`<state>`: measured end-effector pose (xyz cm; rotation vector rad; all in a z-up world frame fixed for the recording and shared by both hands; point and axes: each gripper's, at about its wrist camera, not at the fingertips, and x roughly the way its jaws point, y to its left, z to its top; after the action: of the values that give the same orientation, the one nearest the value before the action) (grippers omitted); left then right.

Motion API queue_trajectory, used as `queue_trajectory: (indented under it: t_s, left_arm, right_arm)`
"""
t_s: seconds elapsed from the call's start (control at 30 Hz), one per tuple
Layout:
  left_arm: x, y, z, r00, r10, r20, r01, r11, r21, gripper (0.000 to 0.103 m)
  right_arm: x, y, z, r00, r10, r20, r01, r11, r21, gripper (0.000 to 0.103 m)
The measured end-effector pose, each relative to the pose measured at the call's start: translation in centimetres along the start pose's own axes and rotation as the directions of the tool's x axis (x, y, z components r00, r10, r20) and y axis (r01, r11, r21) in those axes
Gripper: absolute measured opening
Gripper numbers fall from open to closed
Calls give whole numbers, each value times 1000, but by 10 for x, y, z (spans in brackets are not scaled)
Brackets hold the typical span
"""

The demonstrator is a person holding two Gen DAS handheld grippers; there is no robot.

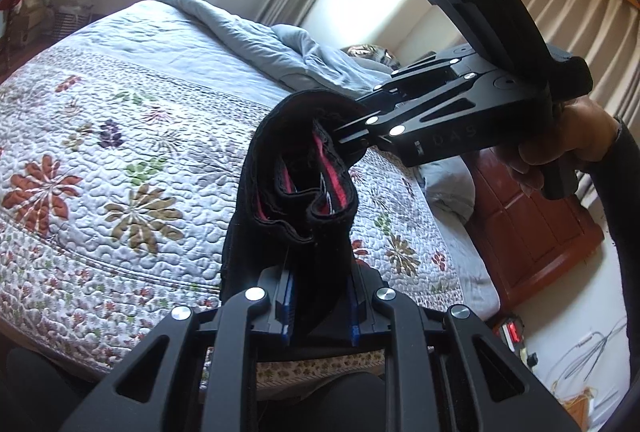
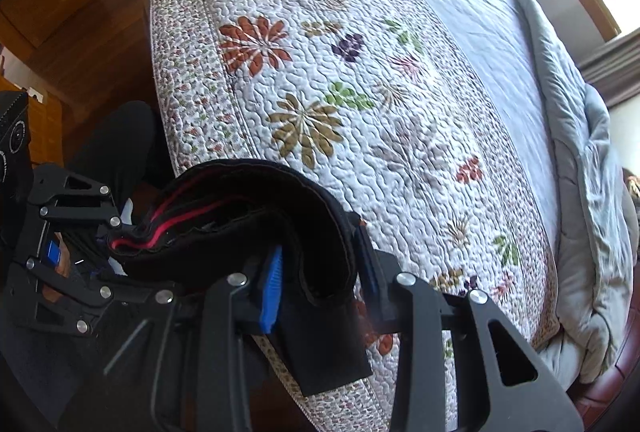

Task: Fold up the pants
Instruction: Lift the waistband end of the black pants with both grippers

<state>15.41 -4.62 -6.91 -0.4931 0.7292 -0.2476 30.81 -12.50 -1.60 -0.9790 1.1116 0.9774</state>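
Observation:
The black pants [image 1: 288,199] with a red-lined waistband hang bunched in the air above the bed, held between both grippers. My left gripper [image 1: 322,308] is shut on one part of the waistband. My right gripper [image 1: 344,139] comes in from the right and is shut on the far part of the waistband. In the right wrist view the pants [image 2: 256,228] stretch from my right gripper [image 2: 320,284] across to the left gripper [image 2: 108,244] at the left edge. The lower part of the pants is hidden below the grippers.
A bed with a floral quilt [image 1: 120,151] lies below, also in the right wrist view [image 2: 340,91]. A rumpled grey duvet [image 1: 280,43] lies along its far side. A red-brown wooden cabinet [image 1: 532,232] stands to the right. Wooden floor [image 2: 100,43] is beside the bed.

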Motion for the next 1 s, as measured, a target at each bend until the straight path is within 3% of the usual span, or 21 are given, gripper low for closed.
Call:
queue_trajectory:
  t_s: [0.53,1.0]
  left_arm:
    - [32,-54,-15,998,-27,-62,32,996,82,19]
    - [60,-70,-18,995,-35,-98,46,992,117,20]
  right_arm:
    - [0,-17,-69,999,-36,-6,36,996,86,31]
    - [8,-35,-102,999,-38,5,37,992,124,31]
